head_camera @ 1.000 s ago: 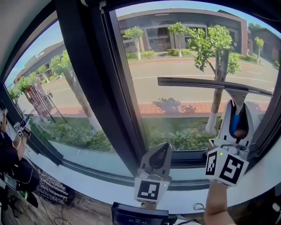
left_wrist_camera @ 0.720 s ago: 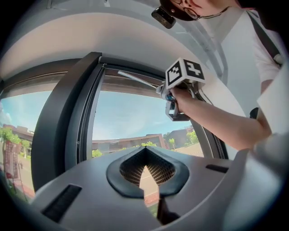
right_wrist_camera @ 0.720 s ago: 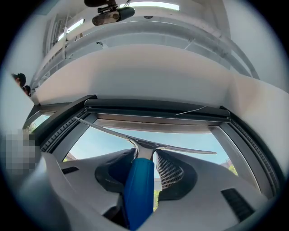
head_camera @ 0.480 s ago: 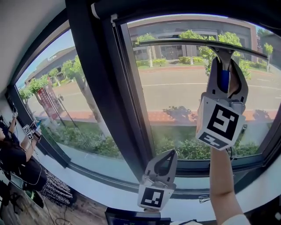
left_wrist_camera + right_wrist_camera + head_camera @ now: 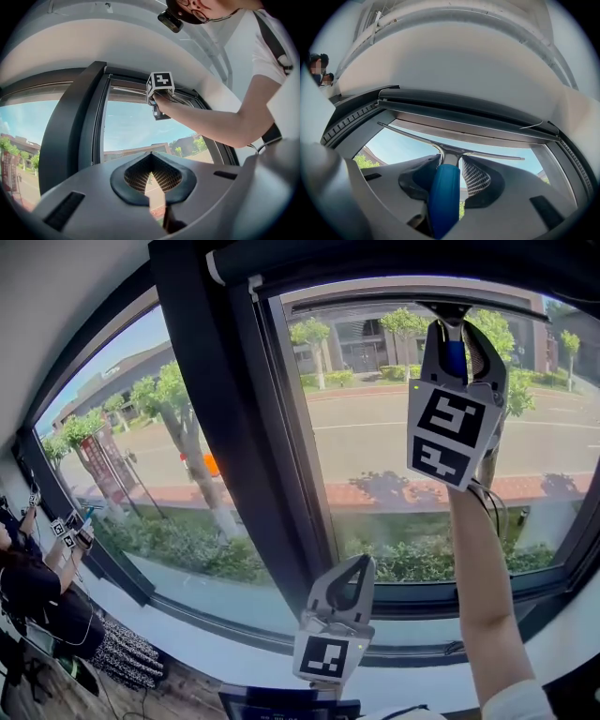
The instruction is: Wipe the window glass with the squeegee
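Note:
The squeegee has a blue handle [image 5: 455,358] and a long dark blade [image 5: 375,302]. The blade lies across the top edge of the right window pane [image 5: 384,456]. My right gripper [image 5: 457,332] is raised high at arm's length and is shut on the handle. In the right gripper view the blue handle [image 5: 444,197] sits between the jaws, and the blade [image 5: 417,138] runs just under the upper window frame [image 5: 464,117]. My left gripper [image 5: 350,579] hangs low near the sill, shut with nothing in it. Its tips [image 5: 150,153] meet in the left gripper view.
A thick dark mullion [image 5: 230,427] separates the right pane from the left pane [image 5: 131,418]. A pale sill [image 5: 234,638] runs below. Another person [image 5: 28,587] with grippers stands at the far left. A dark device [image 5: 281,704] sits at the bottom edge.
My right gripper has carried the squeegee up from the lower half of the pane to its top edge. The left gripper has stayed low by the sill.

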